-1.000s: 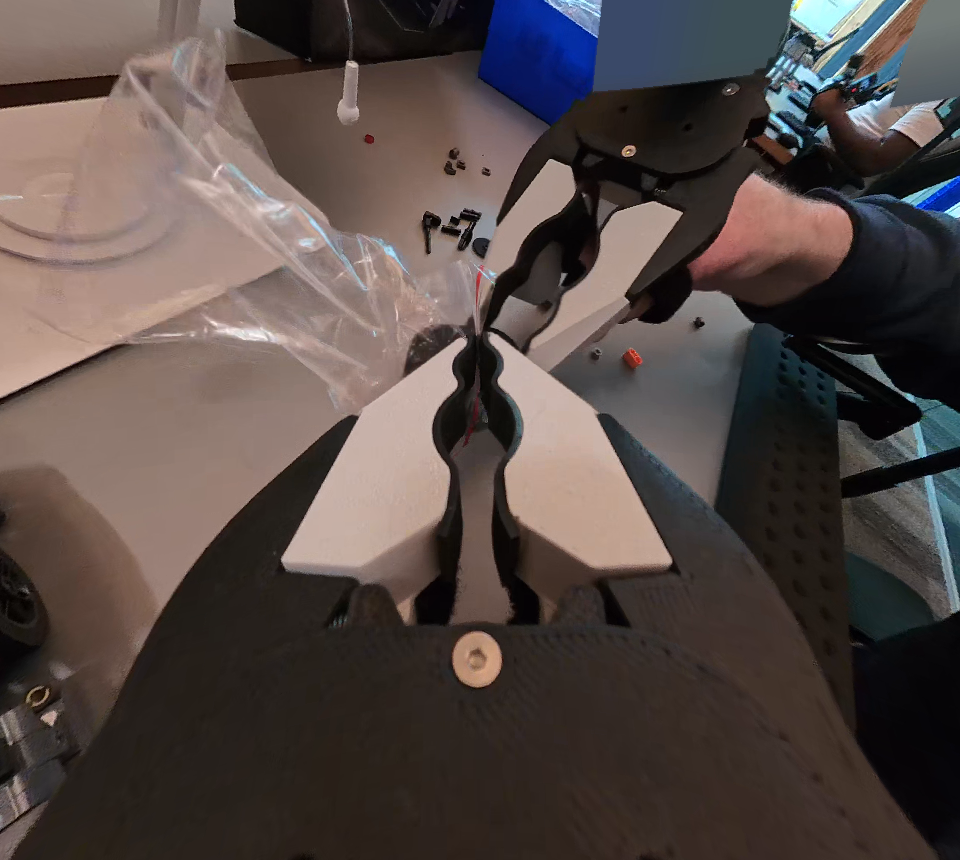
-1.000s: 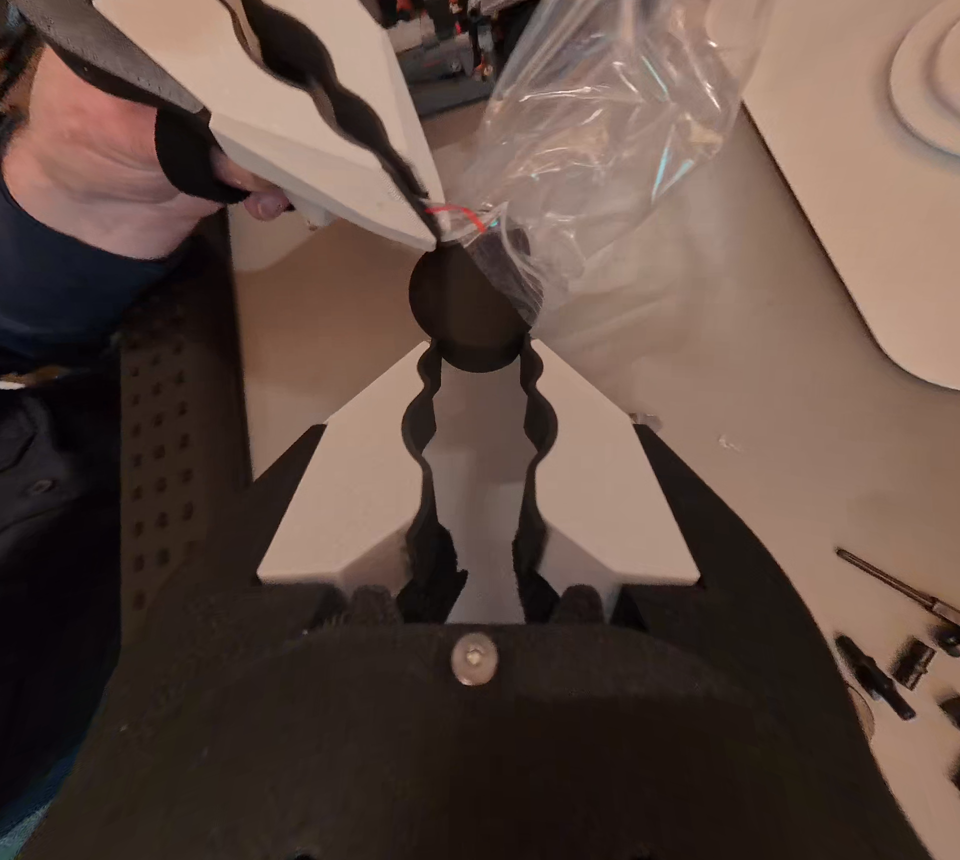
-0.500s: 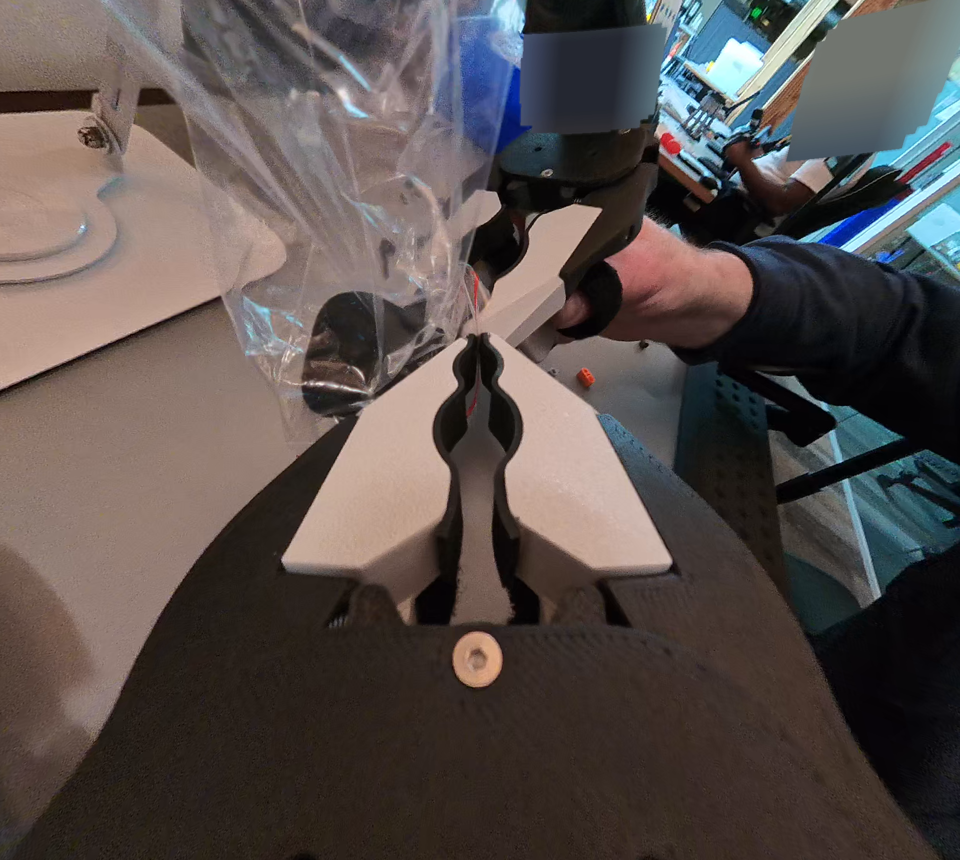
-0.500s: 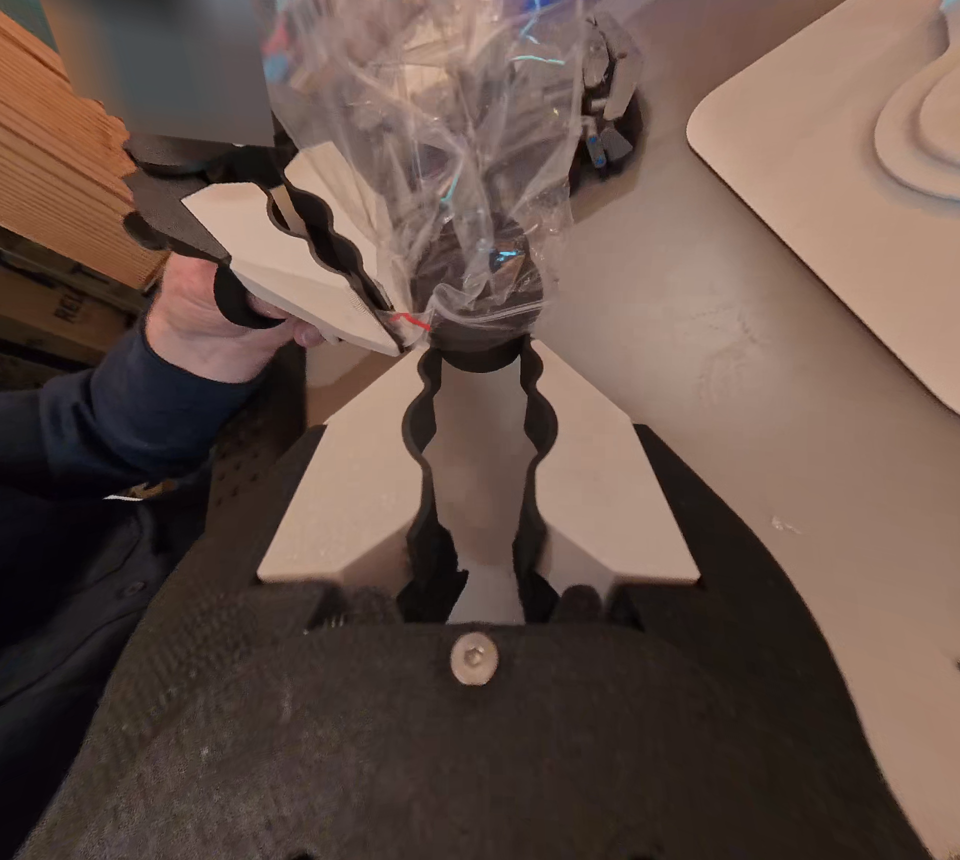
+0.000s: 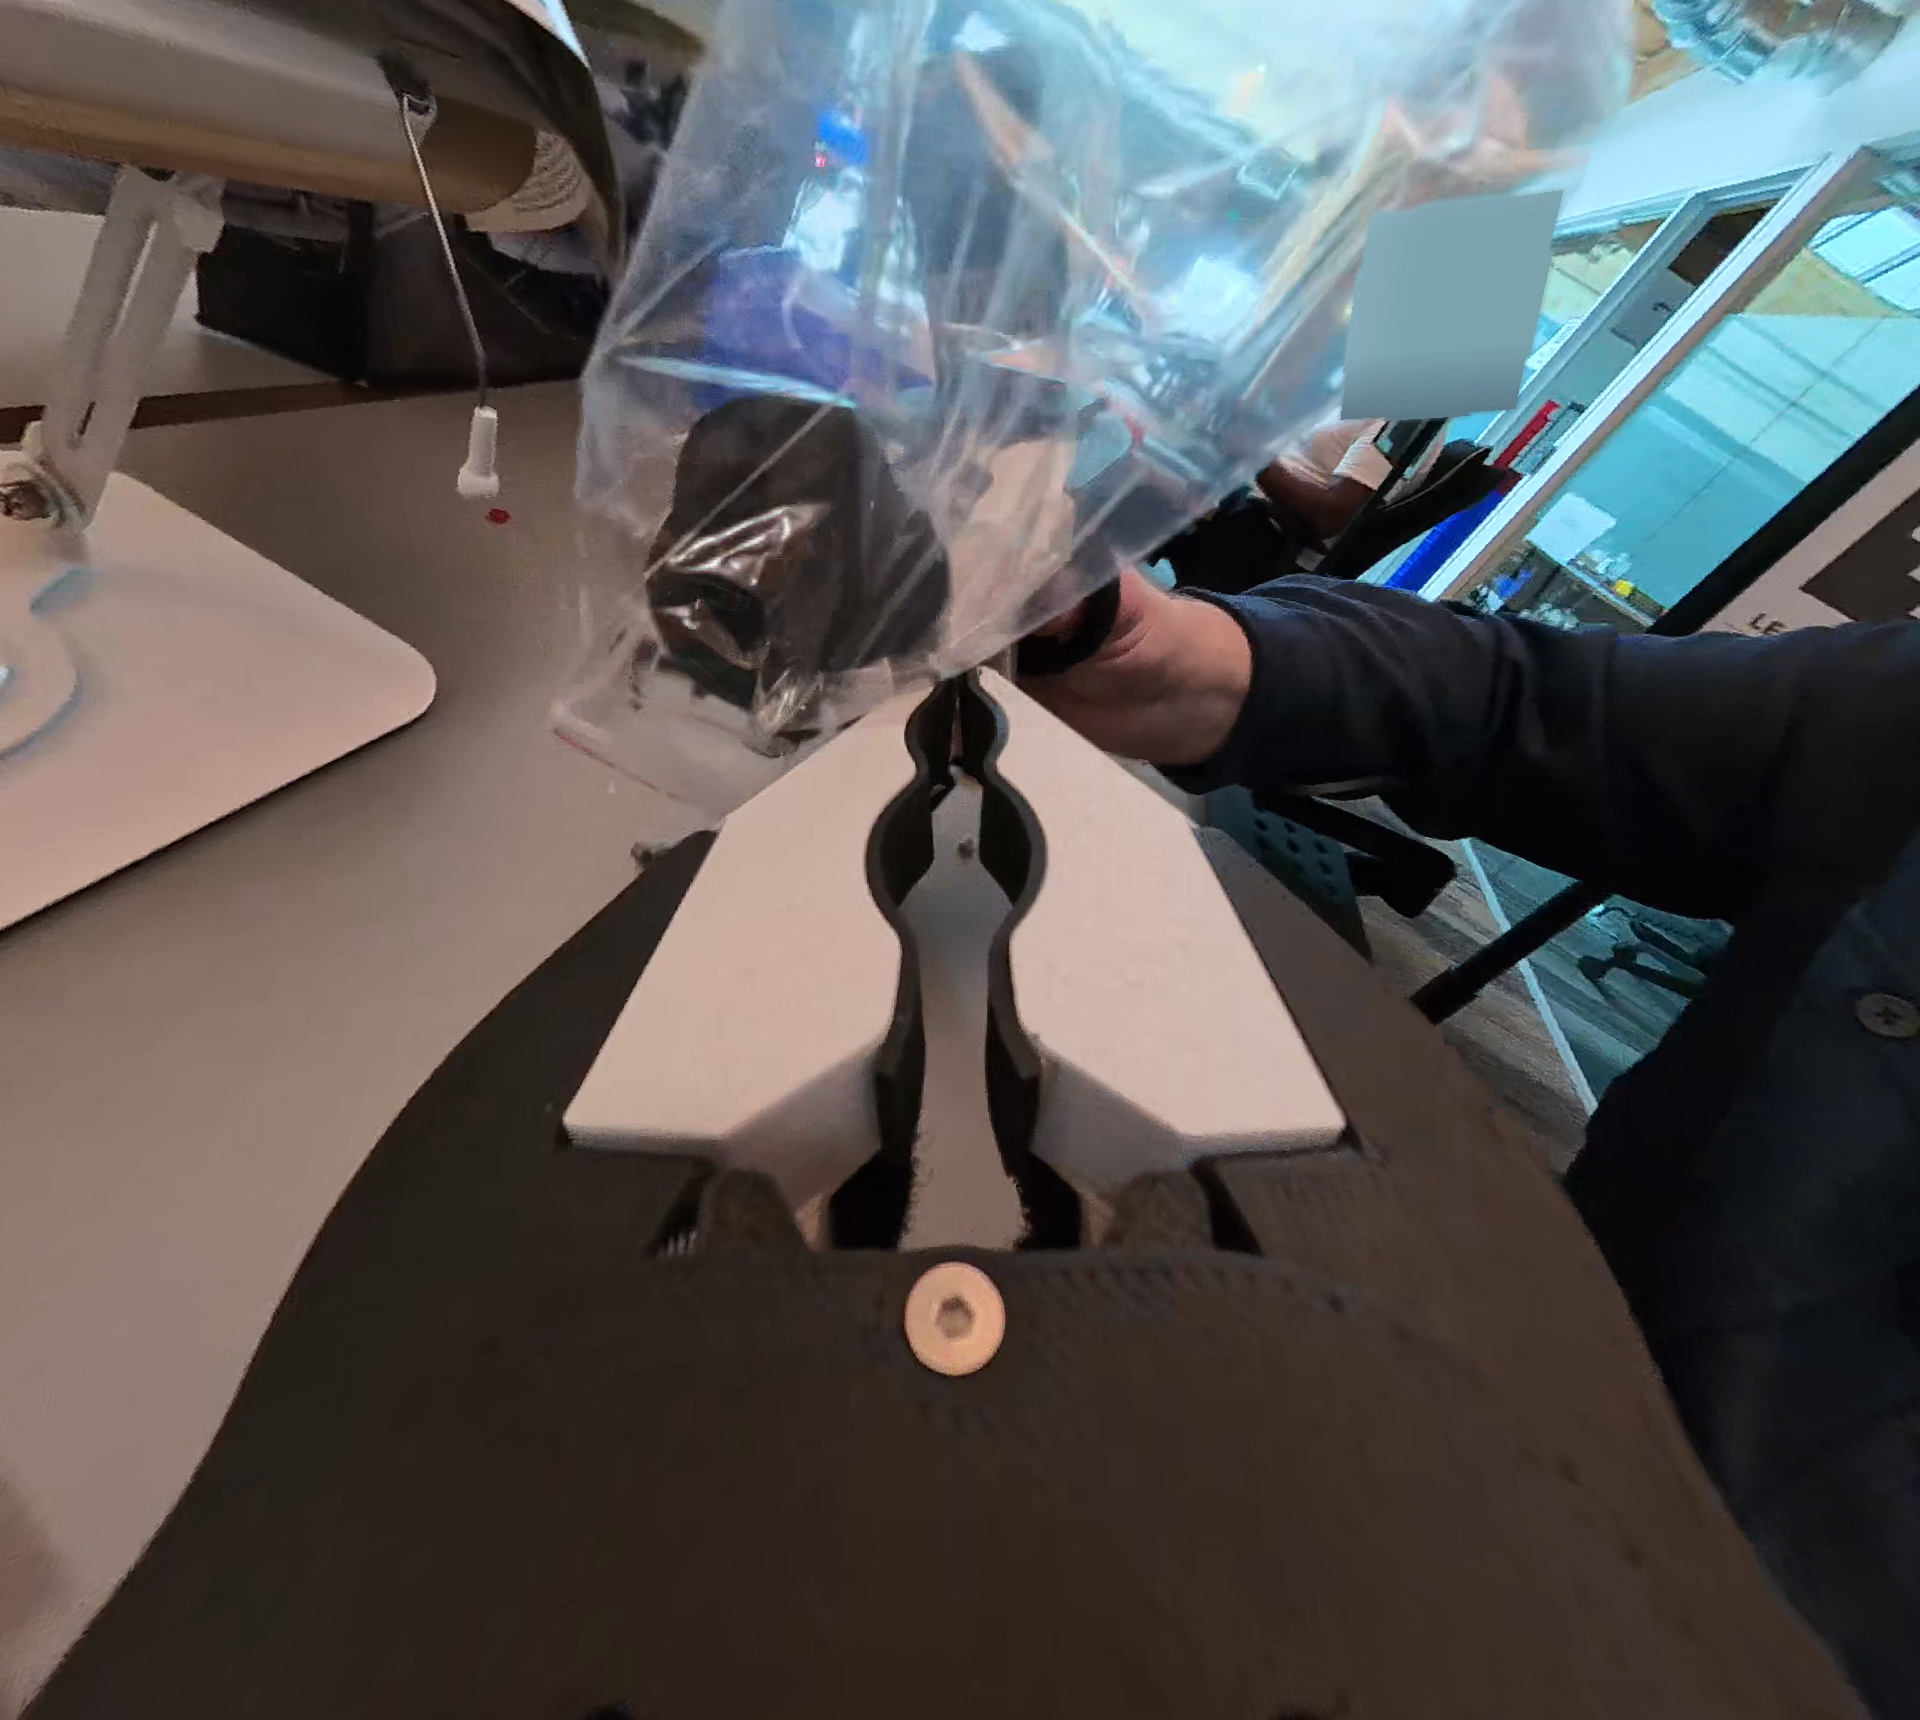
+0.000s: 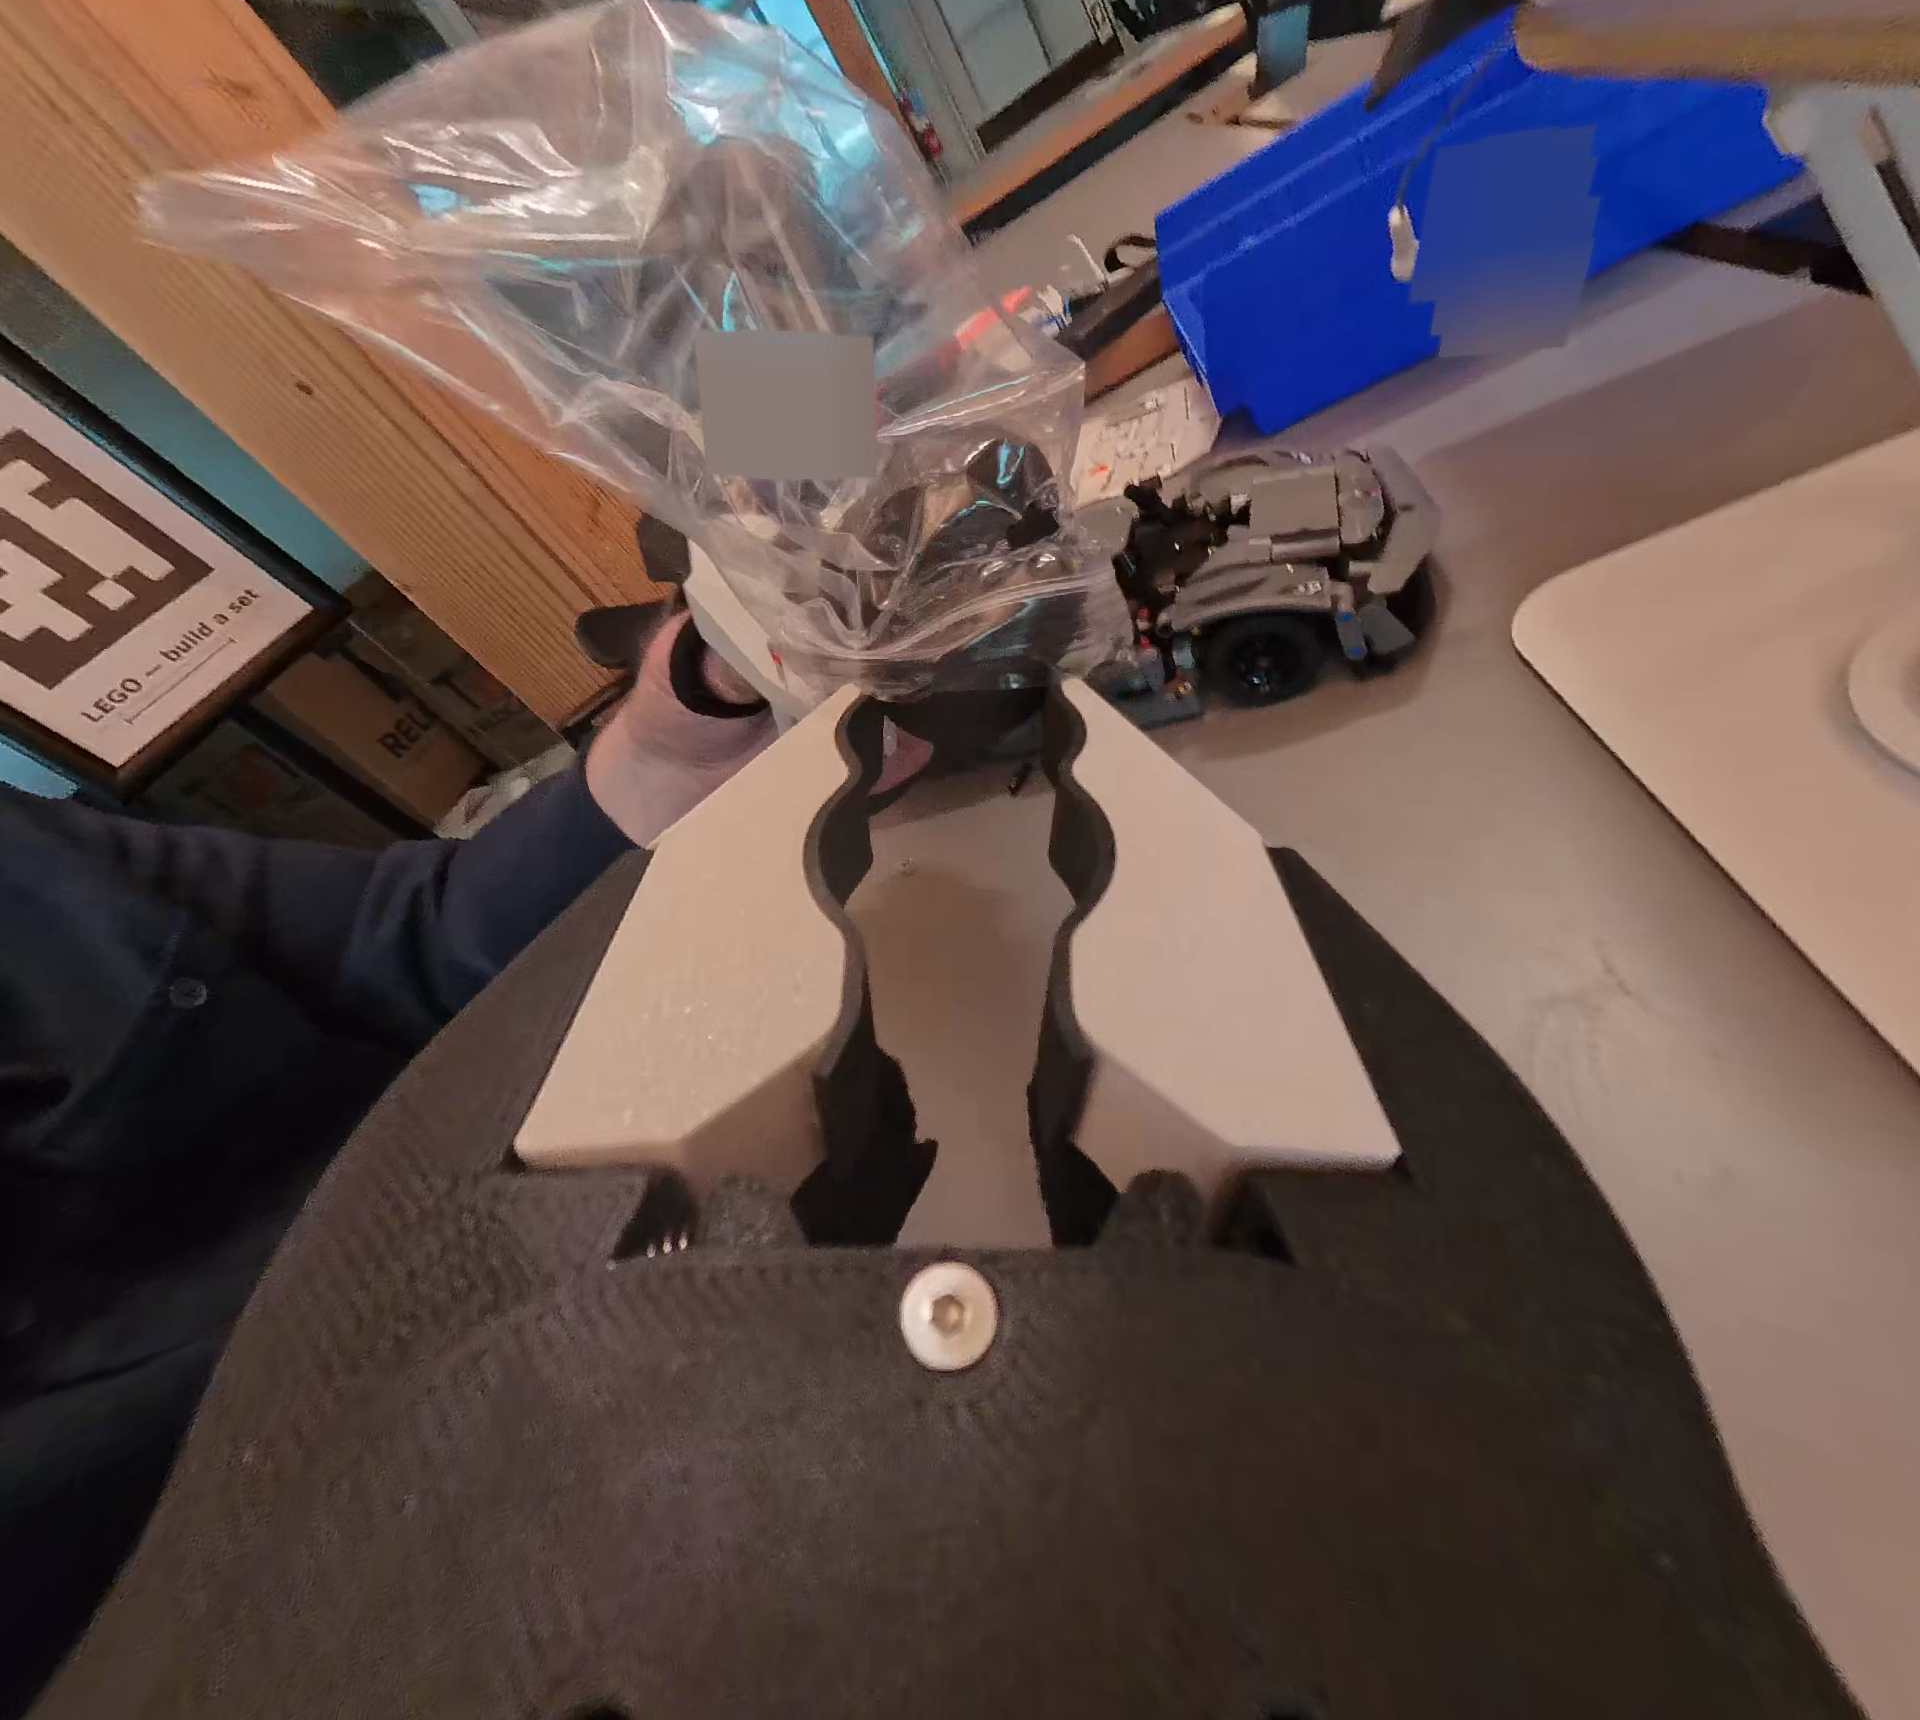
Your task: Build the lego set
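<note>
The clear plastic bag (image 5: 1039, 299) hangs in the air above the grey table (image 5: 260, 995), its mouth upward and a black tyre (image 5: 800, 558) sagging in its lowest corner. The left gripper (image 5: 961, 714) pinches the bag's bottom edge between nearly closed tips, with the bag rising toward 12 o'clock. In the right wrist view the right gripper (image 6: 956, 714) points up at the bag (image 6: 623, 299), its jaws set about a tyre's width apart around the dark tyre (image 6: 977, 704) through the plastic; whether they press it I cannot tell. A bare hand (image 5: 1132, 683) in a dark sleeve reaches in from 3 o'clock. A grey lego car (image 6: 1278, 569) stands on the table at 1 o'clock, a blue bin (image 6: 1351, 278) behind it.
</note>
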A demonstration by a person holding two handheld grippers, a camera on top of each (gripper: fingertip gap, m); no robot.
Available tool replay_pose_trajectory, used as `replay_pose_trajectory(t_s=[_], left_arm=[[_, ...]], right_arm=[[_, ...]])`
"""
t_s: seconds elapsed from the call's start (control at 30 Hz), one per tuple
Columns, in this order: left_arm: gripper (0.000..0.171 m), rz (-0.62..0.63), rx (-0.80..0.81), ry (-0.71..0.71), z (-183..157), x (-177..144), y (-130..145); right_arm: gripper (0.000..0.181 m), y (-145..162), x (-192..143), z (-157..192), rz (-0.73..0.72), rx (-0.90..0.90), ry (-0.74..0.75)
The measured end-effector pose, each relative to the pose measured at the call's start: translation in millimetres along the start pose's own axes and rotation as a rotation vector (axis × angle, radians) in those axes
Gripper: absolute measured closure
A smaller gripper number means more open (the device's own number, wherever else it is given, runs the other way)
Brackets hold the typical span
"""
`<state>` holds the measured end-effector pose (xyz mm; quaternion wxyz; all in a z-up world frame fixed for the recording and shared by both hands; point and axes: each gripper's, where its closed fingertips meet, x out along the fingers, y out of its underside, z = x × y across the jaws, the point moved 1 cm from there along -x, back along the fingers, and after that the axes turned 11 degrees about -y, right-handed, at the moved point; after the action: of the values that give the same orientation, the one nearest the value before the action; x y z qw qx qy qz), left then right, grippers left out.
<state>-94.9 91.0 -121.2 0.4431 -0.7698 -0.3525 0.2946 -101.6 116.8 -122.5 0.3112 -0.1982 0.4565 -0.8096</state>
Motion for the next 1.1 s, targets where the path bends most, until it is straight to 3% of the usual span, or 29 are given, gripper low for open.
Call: replay_pose_trajectory(t_s=[0.17, 0.6, 0.77, 0.93, 1.1], left_arm=[[0.171, -0.009, 0.03, 0.034, -10, -2, -7], [0.171, 0.029, -0.13, 0.3, -31, 5, -3], [0.171, 0.061, -0.172, 0.365, -40, 21, 4], [0.171, 0.078, -0.139, 0.379, -44, 30, 10], [0.171, 0.007, -0.08, 0.392, -45, 29, 2]], right_arm=[[0.153, -10, -2, 11, -0.035, -0.033, -0.049], [0.153, -25, 2, 53, -0.037, -0.129, -0.219], [0.153, -23, 4, 56, 0.04, -0.207, -0.151], [0.149, -5, 10, 52, 0.255, -0.305, -0.06], [0.142, -15, 1, 58, 0.357, -0.41, 0.054]])
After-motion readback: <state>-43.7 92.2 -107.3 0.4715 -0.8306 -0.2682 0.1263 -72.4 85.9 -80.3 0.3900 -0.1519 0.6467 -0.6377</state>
